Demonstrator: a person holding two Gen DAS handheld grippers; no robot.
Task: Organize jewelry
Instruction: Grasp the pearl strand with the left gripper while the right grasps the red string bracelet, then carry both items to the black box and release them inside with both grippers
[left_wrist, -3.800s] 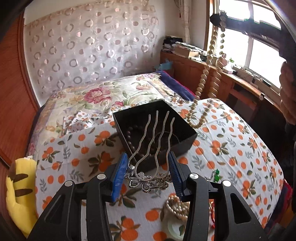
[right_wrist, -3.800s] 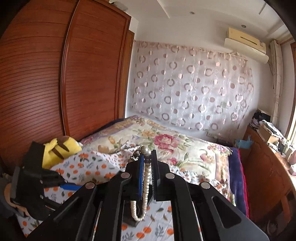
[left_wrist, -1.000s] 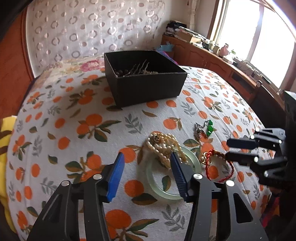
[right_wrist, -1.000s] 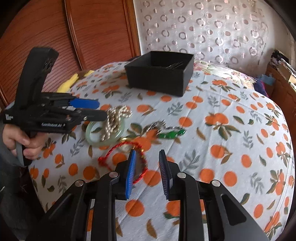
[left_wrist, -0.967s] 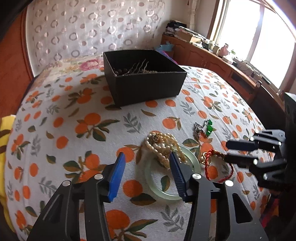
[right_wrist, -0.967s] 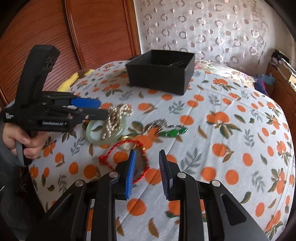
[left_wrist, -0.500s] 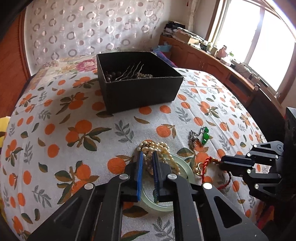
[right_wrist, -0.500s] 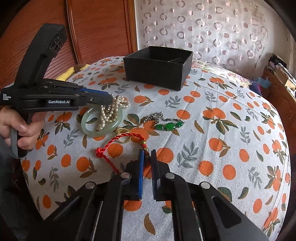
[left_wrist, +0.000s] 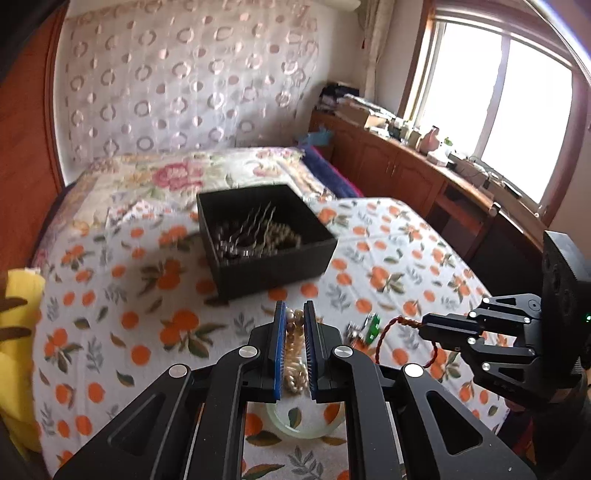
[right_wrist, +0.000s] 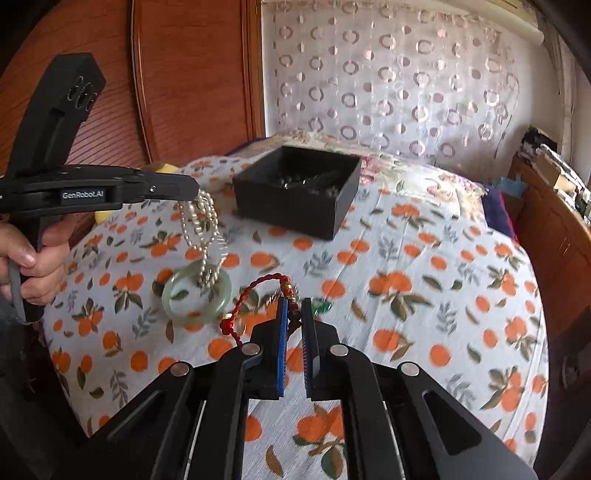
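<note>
Bedspread (right_wrist: 424, 258), orange-print: jewelry now lifting off it, where a second ago both grippers stood open above.
Box (left_wrist: 266, 236), black, far side, already holding a hairpin and beads; likely next stop.
Left gripper (left_wrist: 294, 332): clamped on pearl necklace (right_wrist: 201, 229), which dangles over the jade bangle (right_wrist: 197, 299); only the right view shows this drop.
Right gripper (right_wrist: 293, 325): pinched shut on red cord bracelet (right_wrist: 258, 291).
Green bracelet (left_wrist: 371, 325): left on the cloth, clearer in the left view.

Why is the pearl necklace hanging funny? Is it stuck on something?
Maybe. The pearl necklace, pinched in the left gripper, dangles down into the green bangle on the bedspread. Its lower loops seem to lie across the ring and might snag it.
</note>
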